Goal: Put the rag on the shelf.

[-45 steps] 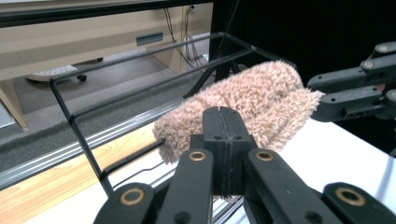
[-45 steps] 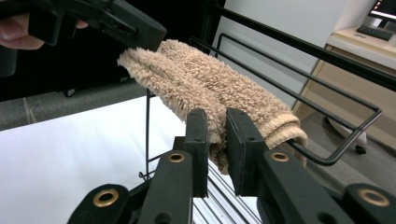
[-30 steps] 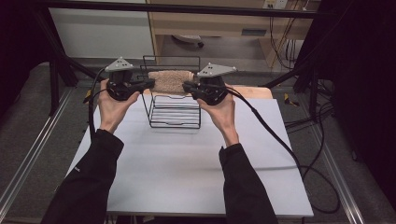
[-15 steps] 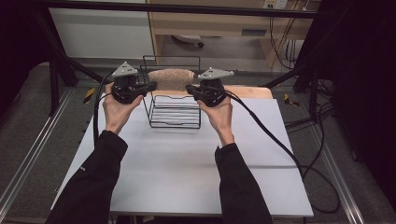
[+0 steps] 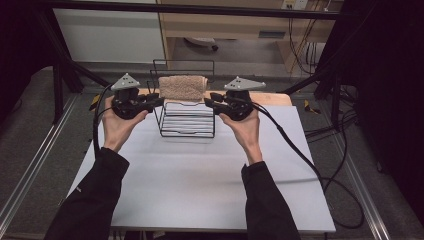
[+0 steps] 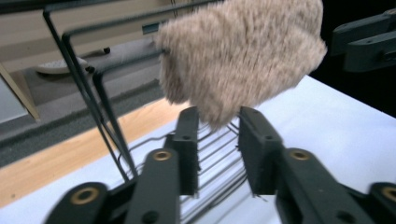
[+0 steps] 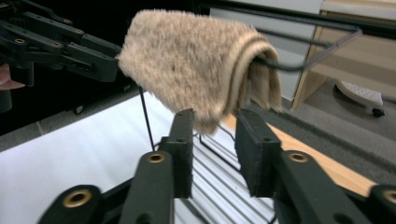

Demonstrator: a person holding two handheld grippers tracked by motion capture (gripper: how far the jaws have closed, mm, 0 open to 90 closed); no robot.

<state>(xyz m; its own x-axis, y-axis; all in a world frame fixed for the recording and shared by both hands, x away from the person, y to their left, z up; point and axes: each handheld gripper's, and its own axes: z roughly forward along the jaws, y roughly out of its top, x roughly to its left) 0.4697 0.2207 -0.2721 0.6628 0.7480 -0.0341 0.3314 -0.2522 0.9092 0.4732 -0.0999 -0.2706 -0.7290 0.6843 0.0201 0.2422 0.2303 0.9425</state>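
Left tool (image 5: 159, 101) is sitting at the left end of the rack with its jaws partly apart. They've just been opening, and in the left gripper view nothing is pinched: the pads are bare and the towel's fuzzy bottom edge is hanging just past the tips. So it's loose, not holding anything.

Moving right, the black wire rack (image 5: 187, 131) is standing on the white desk (image 5: 200, 190) near the far edge, and the folded beige towel (image 5: 183, 87) is draped over 1 of its upper bars. Its long axis is running left to right, straight between the 2 tools, with 1 end pointing at each.

Right tool (image 5: 210, 102) is mirroring the left 1: jaws partly apart, also just been opening, pads clear of the cloth. The right gripper view (image 7: 212, 135) is showing the towel (image 7: 196, 65) hanging above and just beyond the tips, folded layers facing the camera.

My read: both hands are letting go after hanging it. Neither hand looks nearer than the other, each is just beside its own end. Backing straight out along that left-right line seems like the thing, so the pads aren't snagging the pile.
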